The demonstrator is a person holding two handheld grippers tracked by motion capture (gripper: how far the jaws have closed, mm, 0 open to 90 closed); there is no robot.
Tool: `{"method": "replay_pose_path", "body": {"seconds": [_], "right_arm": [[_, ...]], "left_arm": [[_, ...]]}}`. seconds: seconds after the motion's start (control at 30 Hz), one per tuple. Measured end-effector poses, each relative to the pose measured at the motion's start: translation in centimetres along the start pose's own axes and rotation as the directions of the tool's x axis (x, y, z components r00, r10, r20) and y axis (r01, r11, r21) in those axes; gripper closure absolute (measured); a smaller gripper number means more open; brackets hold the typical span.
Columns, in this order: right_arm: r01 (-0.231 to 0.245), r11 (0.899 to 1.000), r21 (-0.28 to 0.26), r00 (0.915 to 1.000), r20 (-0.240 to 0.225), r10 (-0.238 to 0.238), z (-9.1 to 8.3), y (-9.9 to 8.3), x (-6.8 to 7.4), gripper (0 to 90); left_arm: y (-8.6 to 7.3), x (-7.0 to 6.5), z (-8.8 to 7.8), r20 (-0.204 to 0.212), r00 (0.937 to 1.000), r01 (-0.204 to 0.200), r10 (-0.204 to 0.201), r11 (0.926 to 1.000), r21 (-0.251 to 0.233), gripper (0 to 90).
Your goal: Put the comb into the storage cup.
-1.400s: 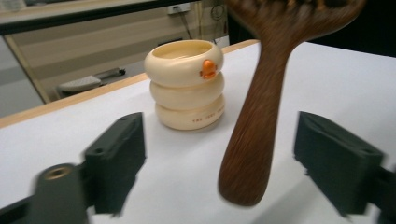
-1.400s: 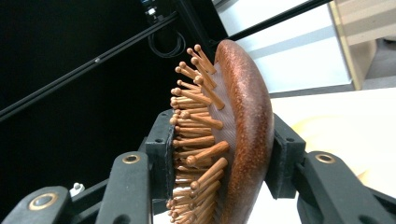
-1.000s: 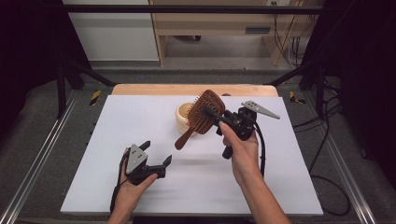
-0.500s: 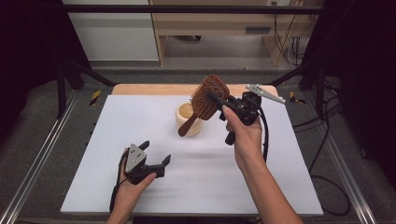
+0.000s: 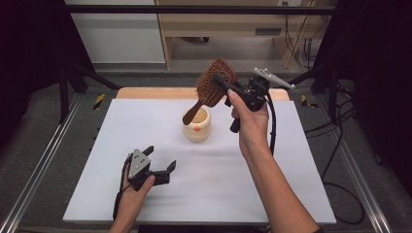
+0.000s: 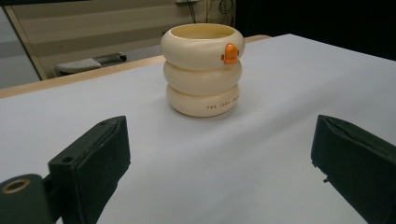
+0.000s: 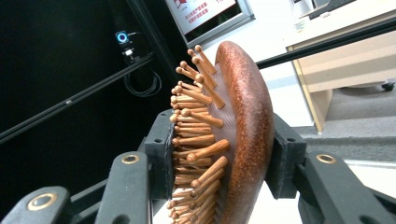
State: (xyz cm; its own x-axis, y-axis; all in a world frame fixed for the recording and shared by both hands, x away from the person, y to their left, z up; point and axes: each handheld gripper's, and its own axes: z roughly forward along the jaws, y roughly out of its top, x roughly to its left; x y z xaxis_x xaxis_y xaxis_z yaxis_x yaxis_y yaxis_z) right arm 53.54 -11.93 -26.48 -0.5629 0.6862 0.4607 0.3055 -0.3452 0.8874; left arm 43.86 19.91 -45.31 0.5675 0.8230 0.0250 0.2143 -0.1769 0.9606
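Note:
A brown wooden hairbrush (image 5: pixel 214 82) with peg bristles is held in the air, my right gripper (image 5: pixel 224 86) shut on its head. Its handle slants down-left and its tip sits at the mouth of a cream ringed cup (image 5: pixel 197 125) with an orange mark. In the right gripper view the jaws clamp the hairbrush (image 7: pixel 233 140) from both sides. My left gripper (image 5: pixel 160 162) rests on the white table near the front left, open with nothing between its fingers. In the left gripper view the cup (image 6: pixel 203 70) stands upright ahead of the jaws.
The white table top (image 5: pixel 301 160) has a wooden strip (image 5: pixel 160 93) along its far edge. Metal rails (image 5: pixel 43 160) run along both sides. Cables (image 5: pixel 335 121) lie on the floor at the right, and a wooden shelf unit (image 5: pixel 218 24) stands behind.
My right gripper has lifted the hairbrush up and back, raising the head and swinging the handle down toward the cup's mouth. The left gripper has stayed in place.

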Motion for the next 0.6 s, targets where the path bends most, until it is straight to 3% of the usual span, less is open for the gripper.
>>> {"method": "replay_pose_path", "body": {"seconds": [0.33, 0.6], "right_arm": [[0.024, 1.0, 0.003, 0.9989, 0.04, -0.024, 2.1, 0.8, -0.6, 53.1], [0.033, 0.999, 0.008, 0.9977, 0.059, -0.033, 2.7, 1.2, -1.0, 53.0]], "left_arm": [[-0.2, 0.8, -0.2, -0.011, 0.9998, 0.018, -0.018, 0.9998, -0.003, 4.5], [-0.2, 1.1, -0.3, -0.016, 0.9995, 0.026, -0.026, 0.9996, -0.008, 4.3]]}}
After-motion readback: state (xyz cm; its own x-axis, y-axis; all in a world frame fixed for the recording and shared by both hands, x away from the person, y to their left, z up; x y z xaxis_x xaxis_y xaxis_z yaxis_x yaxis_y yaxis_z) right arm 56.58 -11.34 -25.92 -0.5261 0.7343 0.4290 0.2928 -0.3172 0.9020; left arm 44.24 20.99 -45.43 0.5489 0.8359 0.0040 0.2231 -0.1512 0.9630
